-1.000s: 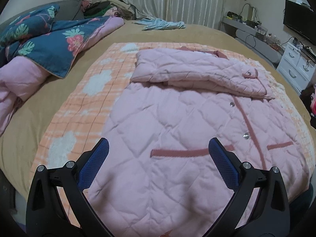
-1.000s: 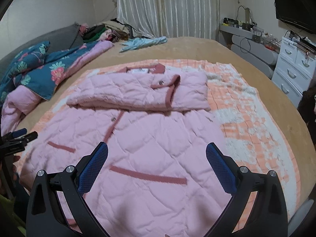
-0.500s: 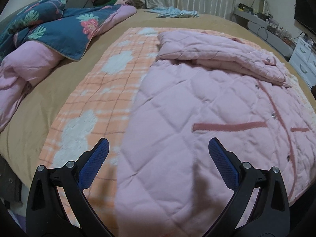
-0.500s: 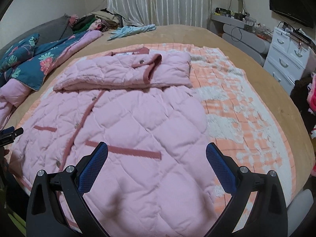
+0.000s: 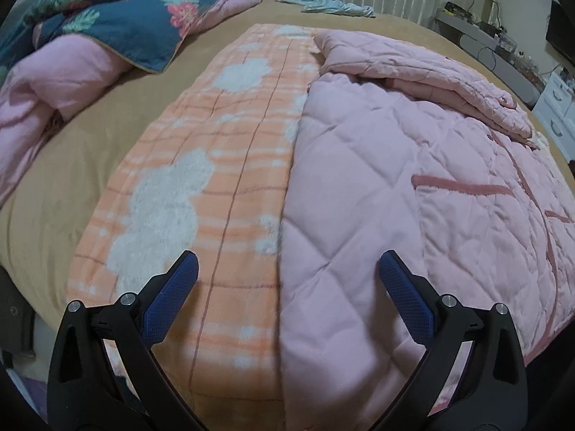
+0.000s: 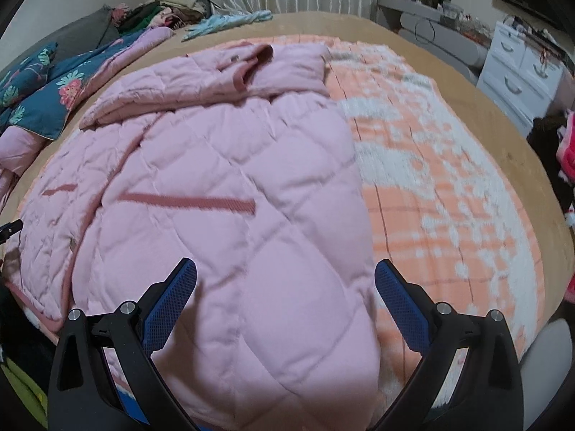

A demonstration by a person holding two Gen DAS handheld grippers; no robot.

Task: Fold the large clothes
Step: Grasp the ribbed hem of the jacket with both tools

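A pink quilted coat lies flat on an orange and white checked blanket, its top part and sleeves folded down across the chest; it also shows in the right wrist view. My left gripper is open and empty, low over the coat's left side edge near the hem. My right gripper is open and empty, low over the coat's right side edge near the hem. The blanket shows to the right of it.
A blue floral duvet with pink lining is heaped at the bed's far left. A light blue garment lies at the far end. White drawers stand to the right. The tan bed cover surrounds the blanket.
Both grippers have dropped lower and moved apart: the left one to the coat's left edge, the right one to its right edge. Both stay open. The coat has not moved.
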